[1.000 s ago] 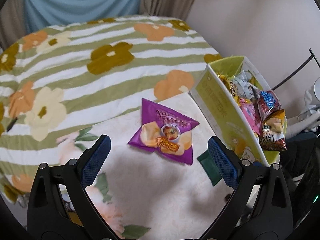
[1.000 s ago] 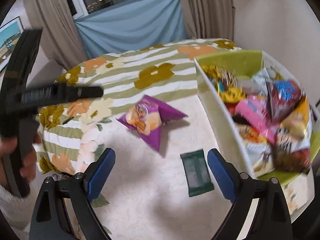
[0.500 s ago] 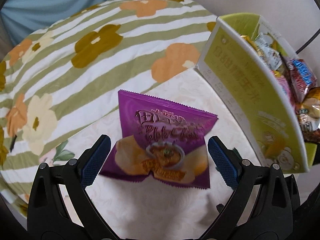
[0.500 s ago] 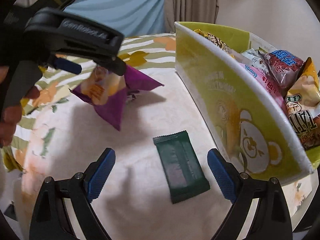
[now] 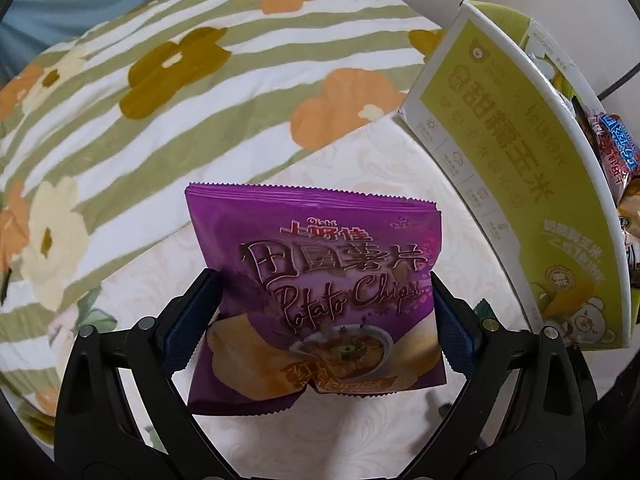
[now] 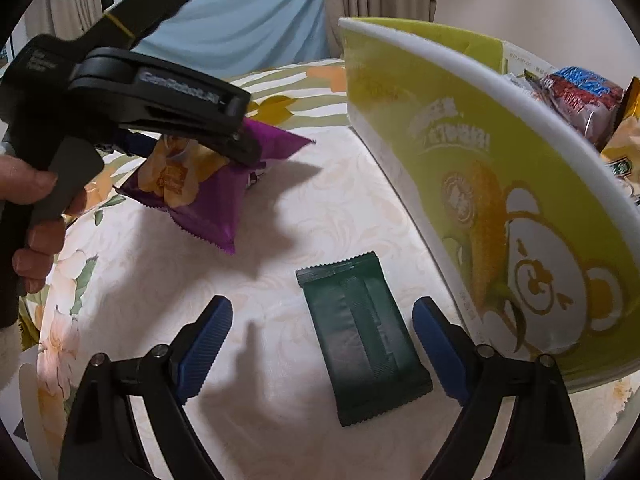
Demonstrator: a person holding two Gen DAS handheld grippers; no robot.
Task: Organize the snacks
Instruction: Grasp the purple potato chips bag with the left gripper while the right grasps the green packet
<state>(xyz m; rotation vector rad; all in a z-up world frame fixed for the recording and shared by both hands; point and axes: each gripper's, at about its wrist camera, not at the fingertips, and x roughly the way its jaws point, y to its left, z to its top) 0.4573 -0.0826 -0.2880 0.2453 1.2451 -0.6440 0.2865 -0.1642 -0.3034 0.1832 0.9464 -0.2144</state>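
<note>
My left gripper [image 5: 320, 320] is shut on a purple potato chips bag [image 5: 316, 276], its blue pads pressing both sides; the bag sits lifted off the cream cloth. In the right wrist view the same bag [image 6: 200, 196] hangs under the left gripper [image 6: 240, 140] at upper left. My right gripper [image 6: 322, 344] is open and low over a dark green snack packet [image 6: 364, 336], which lies flat on the cloth between its fingers. A yellow-green cardboard box [image 6: 480, 184] holding several snacks stands to the right; it also shows in the left wrist view [image 5: 508, 160].
The surface is a cream cloth [image 6: 300, 208] over a green-striped floral cover [image 5: 160, 80]. A blue cloth and curtains [image 6: 256, 28] hang behind. A person's hand [image 6: 32, 216] grips the left gripper's handle at far left.
My left gripper has closed on the purple chips bag and raised it. My right gripper has dropped closer to the green packet, still open.
</note>
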